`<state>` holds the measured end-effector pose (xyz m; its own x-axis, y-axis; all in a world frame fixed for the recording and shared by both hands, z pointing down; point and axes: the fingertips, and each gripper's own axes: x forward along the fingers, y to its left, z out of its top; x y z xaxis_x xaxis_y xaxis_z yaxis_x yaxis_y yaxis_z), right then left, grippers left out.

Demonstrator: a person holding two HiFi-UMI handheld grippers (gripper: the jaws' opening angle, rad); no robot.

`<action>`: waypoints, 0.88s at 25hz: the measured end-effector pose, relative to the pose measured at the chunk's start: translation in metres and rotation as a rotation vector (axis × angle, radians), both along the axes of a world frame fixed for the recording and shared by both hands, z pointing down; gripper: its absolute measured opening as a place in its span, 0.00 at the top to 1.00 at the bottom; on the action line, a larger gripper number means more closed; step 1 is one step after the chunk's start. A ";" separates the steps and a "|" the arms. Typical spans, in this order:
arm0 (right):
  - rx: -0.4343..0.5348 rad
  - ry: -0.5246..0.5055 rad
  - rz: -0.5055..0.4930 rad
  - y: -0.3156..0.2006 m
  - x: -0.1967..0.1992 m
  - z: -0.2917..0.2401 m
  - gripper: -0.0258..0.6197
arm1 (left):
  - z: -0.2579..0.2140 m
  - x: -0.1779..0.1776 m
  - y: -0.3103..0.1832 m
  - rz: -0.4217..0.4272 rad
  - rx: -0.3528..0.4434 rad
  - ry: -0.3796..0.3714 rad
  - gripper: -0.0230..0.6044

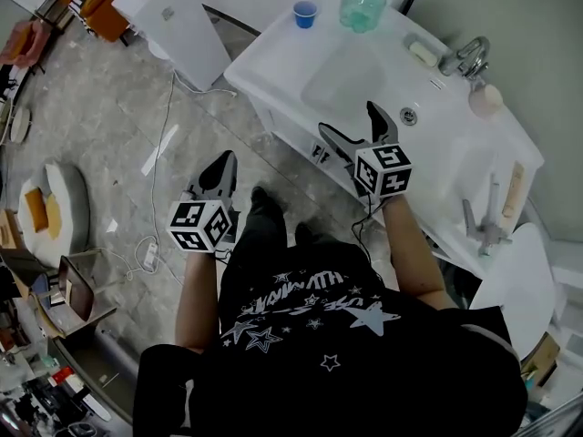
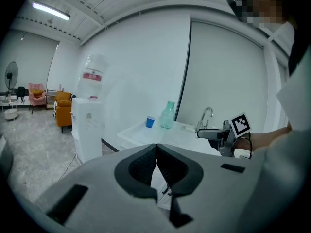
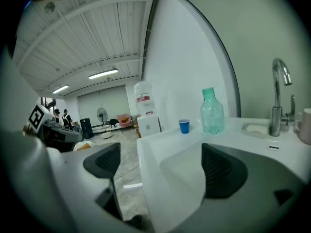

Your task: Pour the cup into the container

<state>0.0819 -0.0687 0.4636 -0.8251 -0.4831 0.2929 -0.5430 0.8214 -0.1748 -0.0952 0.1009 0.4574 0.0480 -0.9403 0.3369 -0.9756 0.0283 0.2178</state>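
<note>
Blue cup [image 1: 305,14] sits untouched near the counter's [image 1: 273,57] far edge, so my right gripper [image 1: 351,121] hangs wide, left gripper [image 1: 221,164] closed empty.

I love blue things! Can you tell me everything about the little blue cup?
The blue cup is small, wider at the top, and looks like plastic or paper. It stands upright, mouth up, near the far corner of the white sink counter, beside the clear green bottle without touching it. Only the counter touches it. What is inside cannot be seen. The left claw and right claw are both far from it.
</note>
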 end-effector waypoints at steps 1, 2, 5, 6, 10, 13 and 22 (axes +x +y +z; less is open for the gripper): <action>0.002 0.000 0.002 -0.003 -0.002 -0.001 0.18 | 0.000 -0.005 -0.003 -0.005 0.002 0.001 0.95; 0.003 0.001 0.004 -0.006 -0.005 -0.001 0.18 | 0.000 -0.009 -0.007 -0.009 0.003 0.004 0.95; 0.008 0.006 0.010 -0.017 -0.010 -0.001 0.18 | 0.001 -0.020 -0.023 -0.007 0.011 0.009 0.95; 0.010 0.008 0.012 -0.022 -0.012 -0.001 0.18 | 0.000 -0.023 -0.031 0.001 0.014 0.007 0.95; 0.022 0.024 0.014 -0.043 -0.028 0.000 0.18 | -0.003 -0.035 -0.069 0.051 0.032 0.000 0.95; 0.026 0.032 0.032 -0.063 -0.042 0.001 0.18 | -0.002 -0.047 -0.103 0.089 0.038 0.003 0.95; 0.018 0.092 0.067 -0.129 -0.090 0.012 0.20 | 0.000 -0.092 -0.198 0.180 0.021 0.025 0.95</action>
<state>-0.0078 -0.1978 0.4760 -0.7611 -0.5419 0.3564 -0.6095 0.7855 -0.1072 -0.1868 -0.0970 0.4579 0.2242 -0.9226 0.3140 -0.9587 -0.1511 0.2408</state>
